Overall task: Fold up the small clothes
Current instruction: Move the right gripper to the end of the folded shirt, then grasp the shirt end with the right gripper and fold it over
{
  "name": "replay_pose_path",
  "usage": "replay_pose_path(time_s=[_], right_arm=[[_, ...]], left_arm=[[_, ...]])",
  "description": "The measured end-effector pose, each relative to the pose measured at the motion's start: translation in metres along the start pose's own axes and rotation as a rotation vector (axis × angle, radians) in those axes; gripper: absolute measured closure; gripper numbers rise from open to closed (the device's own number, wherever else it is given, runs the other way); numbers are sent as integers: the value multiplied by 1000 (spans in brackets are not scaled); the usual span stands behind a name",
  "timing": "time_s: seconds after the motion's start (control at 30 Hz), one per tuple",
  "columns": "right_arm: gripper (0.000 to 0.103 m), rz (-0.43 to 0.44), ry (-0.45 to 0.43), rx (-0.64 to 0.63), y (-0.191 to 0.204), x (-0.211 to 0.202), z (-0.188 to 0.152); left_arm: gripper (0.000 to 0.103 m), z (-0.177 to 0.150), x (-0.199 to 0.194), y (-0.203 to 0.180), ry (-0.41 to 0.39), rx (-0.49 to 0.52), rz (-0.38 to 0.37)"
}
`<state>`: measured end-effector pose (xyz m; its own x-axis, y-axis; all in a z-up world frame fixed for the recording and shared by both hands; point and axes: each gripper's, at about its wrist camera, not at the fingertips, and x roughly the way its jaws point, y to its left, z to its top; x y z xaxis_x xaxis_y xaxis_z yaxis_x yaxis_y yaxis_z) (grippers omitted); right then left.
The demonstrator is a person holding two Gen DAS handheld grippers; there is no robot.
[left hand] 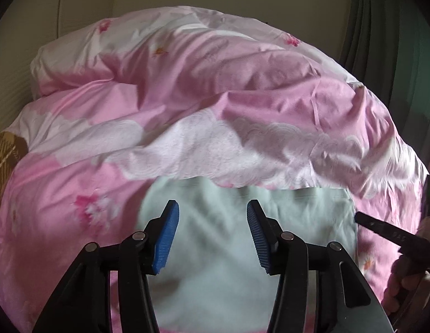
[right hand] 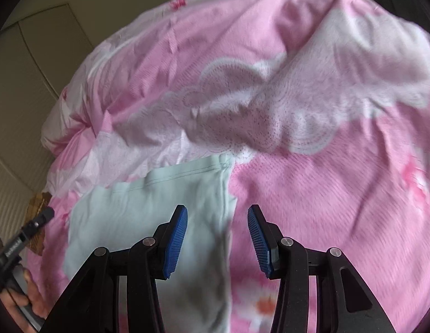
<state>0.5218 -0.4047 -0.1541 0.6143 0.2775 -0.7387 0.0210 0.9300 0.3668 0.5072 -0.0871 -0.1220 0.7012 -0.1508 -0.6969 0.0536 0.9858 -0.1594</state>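
A pink flowered duvet covers the bed, bunched into ridges at the back. On its flatter near part lies the pale mint garment, spread as a neat rectangle with a stitched hem at its far edge, so at least one fold looks done. The left tool and right tool both hang released above it, grasping nothing; further folds may remain.

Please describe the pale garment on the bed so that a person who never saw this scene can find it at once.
A rumpled pink flowered quilt covers the bed. On its near part, below a white lace-patterned fold, lies the pale mint garment, spread flat. It is the only plain, unpatterned cloth there, with a stitched hem along its far edge.
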Motion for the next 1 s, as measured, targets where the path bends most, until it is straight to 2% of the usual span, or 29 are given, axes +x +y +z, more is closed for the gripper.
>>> replay_pose_path(time_s=[0.2, 0.37, 0.43, 0.5, 0.53, 0.77, 1.0], right_arm=[[57, 104, 82, 24, -13, 32, 0], [57, 250, 125, 59, -22, 52, -4], [66, 309, 128, 97, -26, 56, -6], [89, 333, 143, 119, -26, 62, -7], [89, 339, 155, 127, -25, 64, -9], [91, 256, 87, 59, 10, 37, -4], [91, 168, 99, -6, 78, 9, 15]], left_arm=[[53, -5, 6, -6, 9, 28, 5], [53, -13, 5, -1, 30, 33, 7], [53, -15, 4, 0, 30, 40, 12], [53, -16, 2, 2, 34, 42, 14], [53, -16, 0, 4, 35, 40, 11], [53, -10, -17, 23, 4, 32, 14], [51, -6, -42, 64, -13, -4, 8]])
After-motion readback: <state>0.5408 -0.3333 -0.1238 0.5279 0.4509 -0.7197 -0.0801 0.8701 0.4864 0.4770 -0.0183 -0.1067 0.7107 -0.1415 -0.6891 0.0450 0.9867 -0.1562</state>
